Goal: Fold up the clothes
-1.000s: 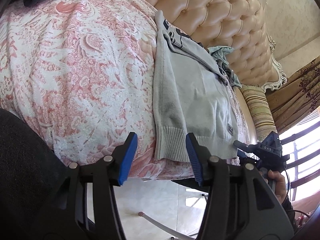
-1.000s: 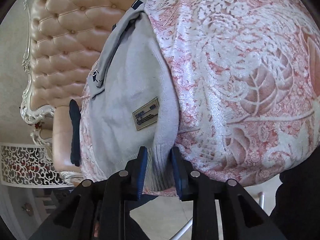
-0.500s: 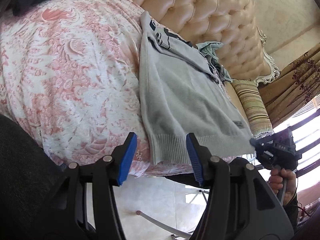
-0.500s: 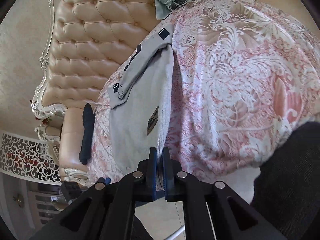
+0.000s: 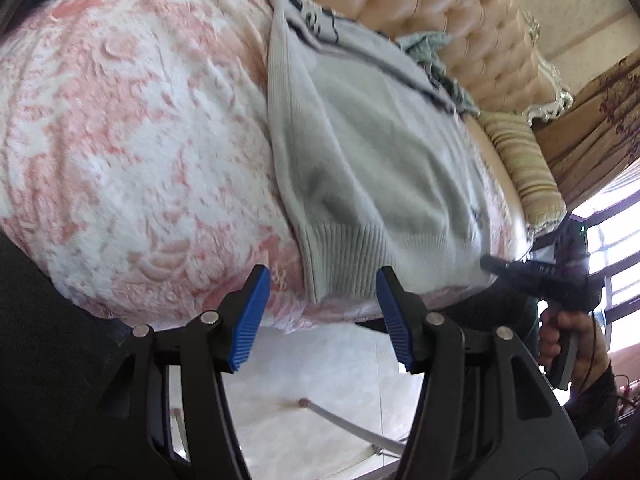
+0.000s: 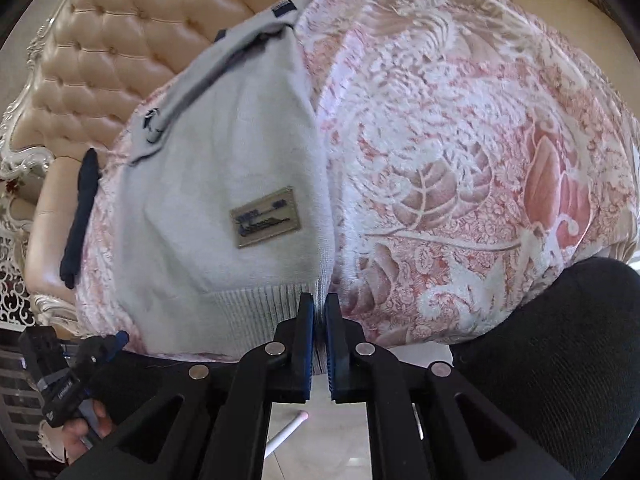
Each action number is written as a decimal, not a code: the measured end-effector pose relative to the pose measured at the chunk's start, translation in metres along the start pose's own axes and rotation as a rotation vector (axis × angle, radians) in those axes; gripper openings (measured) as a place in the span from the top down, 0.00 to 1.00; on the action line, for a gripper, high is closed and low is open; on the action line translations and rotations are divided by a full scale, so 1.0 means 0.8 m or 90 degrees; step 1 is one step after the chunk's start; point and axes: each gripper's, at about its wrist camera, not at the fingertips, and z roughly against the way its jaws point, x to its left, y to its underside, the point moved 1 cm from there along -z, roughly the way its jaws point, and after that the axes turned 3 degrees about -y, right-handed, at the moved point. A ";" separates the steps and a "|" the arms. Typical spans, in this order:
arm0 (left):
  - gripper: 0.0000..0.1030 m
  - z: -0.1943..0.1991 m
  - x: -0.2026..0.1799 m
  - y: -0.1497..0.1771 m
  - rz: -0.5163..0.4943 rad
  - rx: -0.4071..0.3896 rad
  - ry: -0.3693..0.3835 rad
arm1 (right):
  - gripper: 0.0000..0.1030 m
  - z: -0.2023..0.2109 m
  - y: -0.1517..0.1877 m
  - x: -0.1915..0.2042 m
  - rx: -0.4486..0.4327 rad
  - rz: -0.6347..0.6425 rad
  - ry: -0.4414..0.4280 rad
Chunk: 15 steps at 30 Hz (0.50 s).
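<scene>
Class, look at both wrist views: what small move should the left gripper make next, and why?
Probably ease the left gripper forward and close on the sweater hem corner. Its jaws stand open with that corner just ahead of them, ungripped. The right gripper already pinches the other corner, its jaws now opening slightly, so both corners could then lift together.

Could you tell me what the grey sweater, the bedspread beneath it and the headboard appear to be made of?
Grey sweater: soft fine knit, probably cotton or wool blend; ribbed hem, matte.
Bedspread: plush textured fabric with raised pink-and-white floral pattern, slight sheen.
Headboard: button-tufted leather or faux leather, glossy tan; which, I cannot tell.
</scene>
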 end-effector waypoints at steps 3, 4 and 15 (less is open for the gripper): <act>0.43 -0.005 -0.007 0.005 -0.024 0.005 -0.011 | 0.81 -0.002 -0.002 -0.003 0.006 -0.010 0.007; 0.43 -0.005 -0.011 0.006 -0.036 0.004 -0.015 | 0.68 0.002 -0.002 -0.005 0.006 -0.013 0.019; 0.43 0.002 -0.118 0.067 -0.484 -0.047 -0.333 | 0.43 0.069 -0.014 0.039 -0.091 0.128 -0.059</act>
